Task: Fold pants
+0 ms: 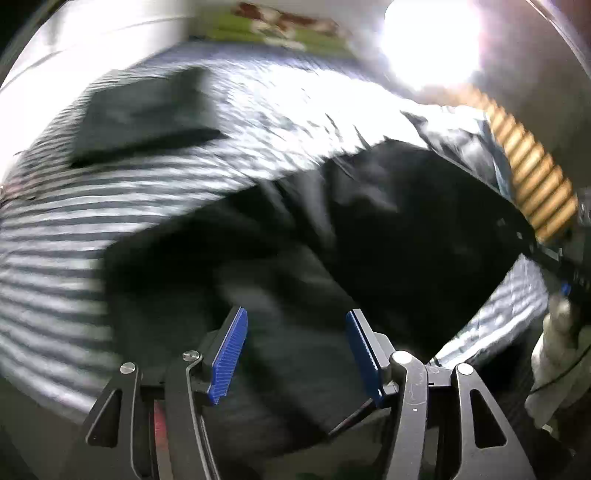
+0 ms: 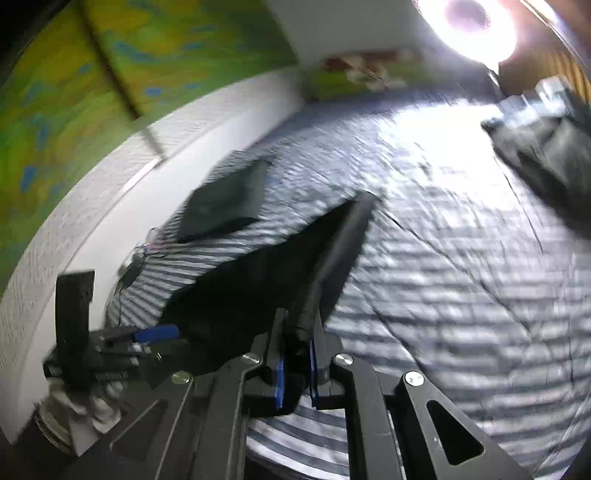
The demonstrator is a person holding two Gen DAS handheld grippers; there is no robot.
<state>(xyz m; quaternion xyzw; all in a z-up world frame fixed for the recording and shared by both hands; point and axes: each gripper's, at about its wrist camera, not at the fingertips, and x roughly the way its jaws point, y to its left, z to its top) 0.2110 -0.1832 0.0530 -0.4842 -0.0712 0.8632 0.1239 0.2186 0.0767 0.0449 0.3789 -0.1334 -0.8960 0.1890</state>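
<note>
**A:** Where are the crumpled black fabric pants [image 1: 369, 236] lying?

**B:** They are lying on the bed with the grey-and-white striped cover [image 1: 66, 236], bunched in a dark heap straight ahead of the left tool [image 1: 295, 354]. In the right wrist view the same pants [image 2: 236, 291] are stretching away from the right tool [image 2: 297, 360] toward the middle of the bed, one long fold standing up as a ridge.

**A:** How are the tools standing?

**B:** The left tool is hanging above the pants with its blue ribbed pads [image 1: 229, 358] spread wide apart and only dark cloth showing in the gap; I cannot tell whether the pads are touching the cloth. The right tool is pressing its blue pads [image 2: 279, 380] together on an edge of the pants, and the fabric is rising out from between them.

**A:** What else is sitting on the bed?

**B:** A flat, dark grey folded garment [image 1: 144, 114] is resting well apart from the pants, nearer the white wall [image 2: 110, 206]. At the right edge of the left view a light-gloved hand [image 1: 554, 354] is gripping the other tool's handle. Everything is blurring, and a bright round lamp [image 2: 476, 26] is glaring over the far end of the bed.
</note>
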